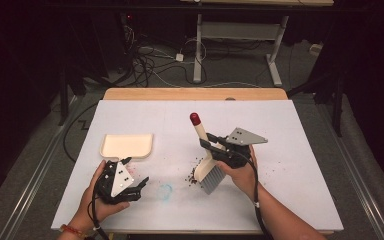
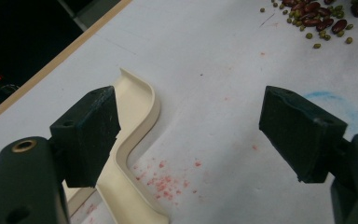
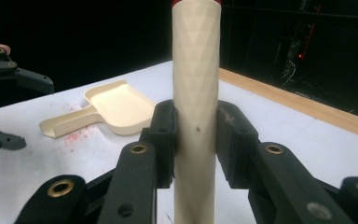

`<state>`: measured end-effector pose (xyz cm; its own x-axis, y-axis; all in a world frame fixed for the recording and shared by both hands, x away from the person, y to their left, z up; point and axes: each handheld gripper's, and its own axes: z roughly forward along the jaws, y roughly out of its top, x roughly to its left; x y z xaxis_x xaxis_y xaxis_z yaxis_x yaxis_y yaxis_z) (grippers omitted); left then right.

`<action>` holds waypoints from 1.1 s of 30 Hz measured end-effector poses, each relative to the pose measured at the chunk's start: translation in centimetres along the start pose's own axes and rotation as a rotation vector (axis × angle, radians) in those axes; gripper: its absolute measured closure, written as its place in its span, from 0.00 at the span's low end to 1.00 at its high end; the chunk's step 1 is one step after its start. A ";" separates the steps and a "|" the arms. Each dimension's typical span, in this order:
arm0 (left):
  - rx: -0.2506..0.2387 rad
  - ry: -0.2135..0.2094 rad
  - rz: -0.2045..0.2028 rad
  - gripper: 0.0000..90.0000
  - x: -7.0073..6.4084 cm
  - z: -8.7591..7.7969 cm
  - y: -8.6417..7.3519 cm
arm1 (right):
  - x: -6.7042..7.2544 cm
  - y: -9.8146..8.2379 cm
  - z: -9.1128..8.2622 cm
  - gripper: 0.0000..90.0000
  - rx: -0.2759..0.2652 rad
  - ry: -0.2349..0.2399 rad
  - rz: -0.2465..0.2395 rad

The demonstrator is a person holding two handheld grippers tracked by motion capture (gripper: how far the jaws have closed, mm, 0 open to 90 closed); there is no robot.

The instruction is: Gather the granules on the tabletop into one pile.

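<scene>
High view: we have the right gripper (image 1: 207,145) clamped on the cream brush (image 1: 206,161) handle, red cap up, bristles down on the white table (image 1: 290,145) at a small pile of beans (image 1: 194,176). Right gripper view confirms both pads tight on the handle. Left gripper (image 1: 139,186) sits near the front edge, jaws wide, nothing between them. Cream dustpan (image 1: 127,145) lies flat just beyond it, its handle beside one jaw in the left gripper view.

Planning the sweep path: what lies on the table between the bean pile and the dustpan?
Bare white table, apart from red specks near the dustpan; the high view shows this beside the bean pile.
</scene>
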<state>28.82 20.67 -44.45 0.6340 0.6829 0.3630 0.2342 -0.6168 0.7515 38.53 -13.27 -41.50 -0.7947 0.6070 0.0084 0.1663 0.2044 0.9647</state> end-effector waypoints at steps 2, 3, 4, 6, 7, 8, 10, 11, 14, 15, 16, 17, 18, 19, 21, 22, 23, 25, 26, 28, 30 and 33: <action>0.001 -0.002 0.000 0.22 -0.1 0.0 0.0 | 0.3 0.3 0.8 0.78 0.003 0.005 -0.015; 0.001 -0.003 0.003 0.22 -0.1 0.0 0.0 | 0.5 0.5 1.1 0.78 -0.004 0.003 -0.018; 0.001 -0.004 0.004 0.22 -0.2 0.0 0.0 | 0.6 0.7 1.3 0.78 -0.015 0.006 -0.021; 0.002 -0.005 0.005 0.22 -0.2 0.0 0.0 | 0.7 1.2 1.6 0.78 -0.032 0.011 -0.013; 0.002 -0.005 0.006 0.22 -0.2 -0.1 0.0 | 0.7 1.4 1.7 0.78 -0.036 0.012 -0.009; 0.002 -0.004 0.005 0.22 -0.2 -0.1 -0.1 | 0.8 1.5 1.7 0.78 -0.038 0.016 -0.012; 0.003 -0.004 0.005 0.22 -0.1 -0.2 -0.1 | 0.9 1.8 1.5 0.78 -0.039 0.014 -0.018; 0.001 -0.003 0.003 0.22 -0.1 -0.2 -0.1 | 0.8 1.9 1.3 0.78 -0.040 0.015 -0.019; 0.004 -0.002 0.003 0.22 -0.1 -0.1 -0.1 | 0.6 2.4 0.4 0.78 -0.057 0.016 -0.018; 0.004 -0.002 0.002 0.22 -0.2 -0.1 -0.1 | 0.5 2.6 -0.1 0.78 -0.066 0.013 -0.020; 0.003 -0.003 0.001 0.22 -0.2 -0.1 -0.1 | 0.3 2.9 -0.6 0.78 -0.072 0.010 -0.011; 0.003 -0.003 0.001 0.22 -0.2 -0.1 0.0 | -0.2 3.5 -1.5 0.78 -0.092 -0.007 0.001; 0.003 -0.002 0.001 0.22 -0.2 -0.1 0.0 | -0.2 3.5 -1.5 0.78 -0.092 -0.007 0.001; 0.005 -0.002 0.002 0.22 -0.2 0.0 0.0 | -0.5 3.9 -1.8 0.78 -0.100 -0.021 0.004; 0.006 -0.003 0.003 0.22 -0.2 0.0 0.1 | -1.1 4.5 -2.2 0.78 -0.112 -0.053 0.016; 0.007 -0.003 0.003 0.22 -0.3 0.1 0.1 | -1.5 4.7 -2.1 0.78 -0.116 -0.069 0.019; 0.007 -0.003 0.006 0.22 -0.3 0.1 0.1 | -1.8 4.9 -2.0 0.78 -0.112 -0.088 0.027; 0.008 -0.005 0.009 0.22 -0.3 0.2 0.2 | -2.3 5.1 -1.5 0.78 -0.100 -0.125 0.039; 0.008 -0.007 0.009 0.22 -0.3 0.2 0.2 | -2.4 5.1 -1.0 0.78 -0.097 -0.146 0.034; 0.012 -0.010 0.009 0.22 -0.3 0.3 0.1 | -2.6 5.1 -0.1 0.78 -0.095 -0.181 0.032; 0.014 -0.014 0.008 0.22 -0.2 0.3 0.0 | -2.7 5.2 0.9 0.78 -0.099 -0.217 0.035; 0.011 -0.018 0.005 0.22 -0.2 0.3 0.0 | -2.8 5.2 2.4 0.78 -0.110 -0.281 0.027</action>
<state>28.87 20.44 -44.70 0.6480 0.6727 0.3572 0.2389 -0.6248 0.7433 43.07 -12.05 -37.10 -0.5954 0.8030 -0.0242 0.1088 0.1104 0.9879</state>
